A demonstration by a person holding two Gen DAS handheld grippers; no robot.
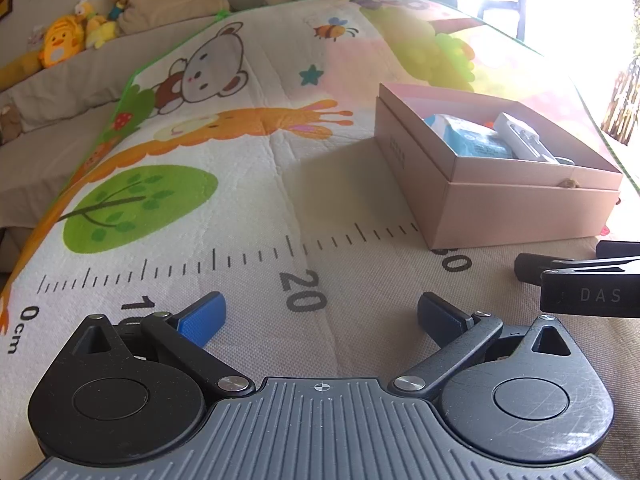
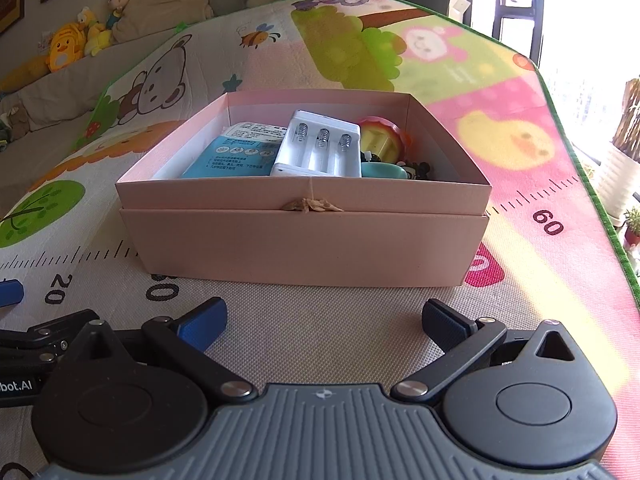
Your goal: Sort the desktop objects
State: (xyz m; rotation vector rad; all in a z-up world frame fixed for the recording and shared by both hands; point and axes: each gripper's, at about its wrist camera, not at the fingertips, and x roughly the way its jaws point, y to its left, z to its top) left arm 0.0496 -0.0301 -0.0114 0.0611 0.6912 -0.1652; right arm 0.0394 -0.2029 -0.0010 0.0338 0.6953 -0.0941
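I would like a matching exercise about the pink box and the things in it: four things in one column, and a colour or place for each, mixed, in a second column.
Things:
1. battery charger
2. tissue pack
3. pink box
4. left gripper

Descriptions:
A. blue, at the box's left side
B. open, holding nothing
C. white, with three springs
D. standing on the play mat

Pairs: 1-C, 2-A, 3-D, 4-B

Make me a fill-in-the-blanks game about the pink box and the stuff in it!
1. The white battery charger lies inside the ____ box.
2. The box sits on a play mat with a printed ____ showing 20 and 60.
3. Both the left hand-held gripper and the right hand-held gripper are ____.

Answers: pink; ruler; open
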